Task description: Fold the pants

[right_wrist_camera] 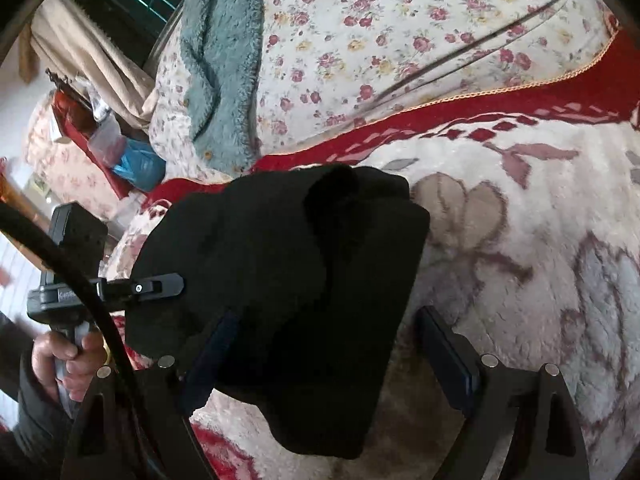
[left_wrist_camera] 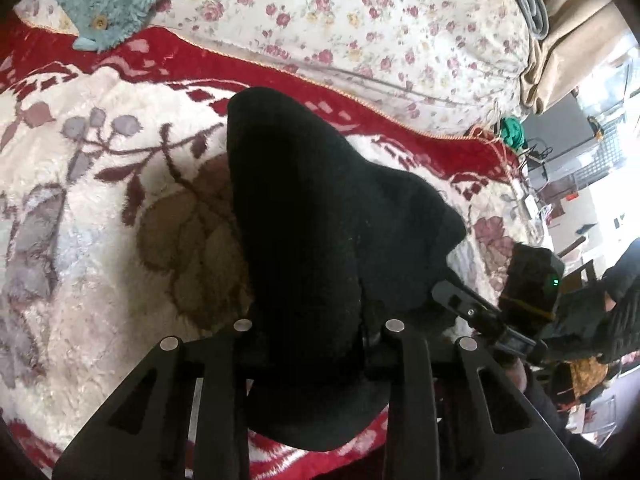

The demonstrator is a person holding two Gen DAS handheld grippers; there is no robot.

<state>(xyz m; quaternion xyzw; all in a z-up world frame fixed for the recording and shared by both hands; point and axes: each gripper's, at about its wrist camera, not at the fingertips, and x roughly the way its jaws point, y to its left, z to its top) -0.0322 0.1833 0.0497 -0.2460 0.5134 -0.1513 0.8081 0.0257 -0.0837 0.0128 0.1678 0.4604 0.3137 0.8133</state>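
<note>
The black pants (left_wrist_camera: 320,208) lie bunched in a thick fold on the plush white and red blanket (left_wrist_camera: 100,240). My left gripper (left_wrist_camera: 316,332) is shut on the near edge of the fold, and the cloth bulges up over its fingers and hides the pads. In the right wrist view the pants (right_wrist_camera: 304,272) spread between the fingers of my right gripper (right_wrist_camera: 332,344), which stands open. Cloth drapes over its left finger (right_wrist_camera: 212,352), while its right finger (right_wrist_camera: 448,356) is clear of the cloth. One left gripper finger (right_wrist_camera: 156,285) lies flat on the pants' left edge.
A floral quilt (left_wrist_camera: 360,20) is heaped behind the blanket, with a teal fleece garment (right_wrist_camera: 216,60) on it. A beige curtain (left_wrist_camera: 568,52) and room clutter (right_wrist_camera: 112,148) lie past the bed's edge. A hand (right_wrist_camera: 68,356) holds the left gripper's handle.
</note>
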